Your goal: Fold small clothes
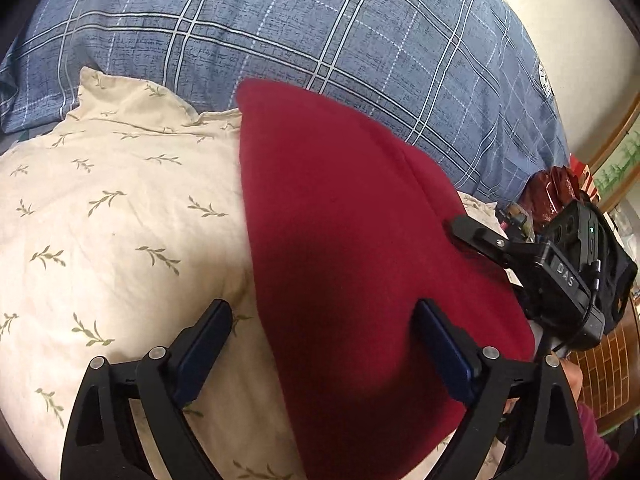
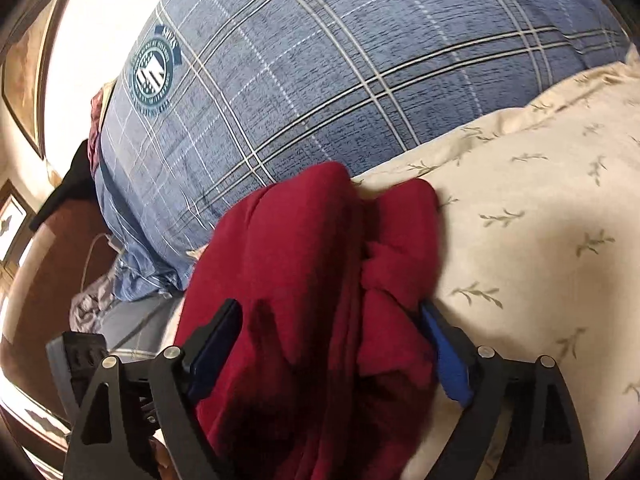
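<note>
The left tongs are held wide apart, nothing clamped, over the near left edge of the red garment. It lies on the cream bedsheet, near the blue plaid pillow. It is judged soft, light and limp; its edge should be pinched. The right tongs are also spread, empty, above its bunched folds.

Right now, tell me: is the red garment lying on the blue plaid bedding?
No: the red garment lies on the cream leaf-print cover, with the blue plaid bedding behind it.
</note>
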### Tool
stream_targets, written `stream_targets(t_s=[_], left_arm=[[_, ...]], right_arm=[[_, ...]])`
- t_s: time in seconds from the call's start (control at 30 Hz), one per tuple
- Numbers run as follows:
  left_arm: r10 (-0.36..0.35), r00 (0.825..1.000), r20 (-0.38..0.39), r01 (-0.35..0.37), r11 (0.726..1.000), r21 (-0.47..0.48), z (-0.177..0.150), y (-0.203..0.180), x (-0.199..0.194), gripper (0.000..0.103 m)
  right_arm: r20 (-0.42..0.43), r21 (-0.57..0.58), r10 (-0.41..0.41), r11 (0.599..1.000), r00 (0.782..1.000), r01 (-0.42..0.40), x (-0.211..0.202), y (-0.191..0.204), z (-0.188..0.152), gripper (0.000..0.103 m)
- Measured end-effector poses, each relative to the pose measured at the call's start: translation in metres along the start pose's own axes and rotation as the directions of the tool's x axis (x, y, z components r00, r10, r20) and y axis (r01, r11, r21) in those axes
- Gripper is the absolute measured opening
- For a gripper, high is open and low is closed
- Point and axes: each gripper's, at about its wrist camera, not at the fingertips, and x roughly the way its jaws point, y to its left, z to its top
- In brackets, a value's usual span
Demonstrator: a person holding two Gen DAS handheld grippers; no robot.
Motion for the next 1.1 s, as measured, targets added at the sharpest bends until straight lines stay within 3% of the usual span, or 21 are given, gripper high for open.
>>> stream_targets(t_s=[0.27,0.37,0.43,0.5,0.53,0.63,0.77,0.87,1.0,1.1], left_arm=[[0.007,1.0,0.0,-0.007,1.0,0.004,0.0,-0.003,0.003,0.095],[0.009,1.0,0.003,-0.01,1.0,0.007,-0.001,-0.005,0.001,0.095],[0.007,1.0,0.001,-0.007,1.0,0.01,-0.004,-0.005,0.0,0.094],[-0.011,1.0,-0.005,0.011,1.0,0.013,-0.004,-0.006,-0.001,0.084],[-0.037,0.999,-0.023,0.038,0.999,0.016,-0.004,-0.006,0.0,0.073],[-0.032,0.999,-0.022,0.032,0.999,0.018,-0.003,-0.007,-0.002,0.065],[-0.075,0.997,-0.02,0.075,0.997,-0.003,0.002,-0.007,-0.019,0.047],[-0.083,0.997,-0.005,0.083,0.996,0.023,-0.002,-0.015,-0.044,0.046],[-0.066,0.997,-0.028,0.067,0.997,0.034,-0.027,-0.021,-0.087,0.046],[-0.008,0.998,-0.057,0.013,0.997,0.081,-0.049,-0.027,-0.112,0.046]], right_arm=[[-0.041,-0.12,-0.073,0.99,0.996,0.068,0.016,0.017,0.0,0.089],[-0.037,-0.121,-0.078,0.99,0.996,0.073,0.015,0.016,-0.001,0.079],[-0.027,-0.144,-0.096,0.985,0.995,0.091,0.011,0.021,-0.005,0.067],[-0.014,-0.167,-0.112,0.98,0.994,0.108,0.007,0.027,-0.007,0.059],[-0.005,-0.178,-0.119,0.977,0.993,0.116,0.004,0.03,-0.008,0.055],[0.008,-0.17,-0.114,0.979,0.993,0.114,-0.004,0.036,-0.01,0.047],[0.022,-0.132,-0.084,0.987,0.996,0.086,-0.02,0.043,-0.013,0.045],[0.009,-0.124,-0.051,0.991,0.999,0.052,-0.034,0.055,-0.02,0.045],[-0.069,-0.122,-0.004,0.993,0.998,-0.004,-0.052,0.073,-0.046,0.044],[-0.126,-0.1,0.033,0.994,0.991,-0.046,-0.062,0.077,-0.074,0.05]])
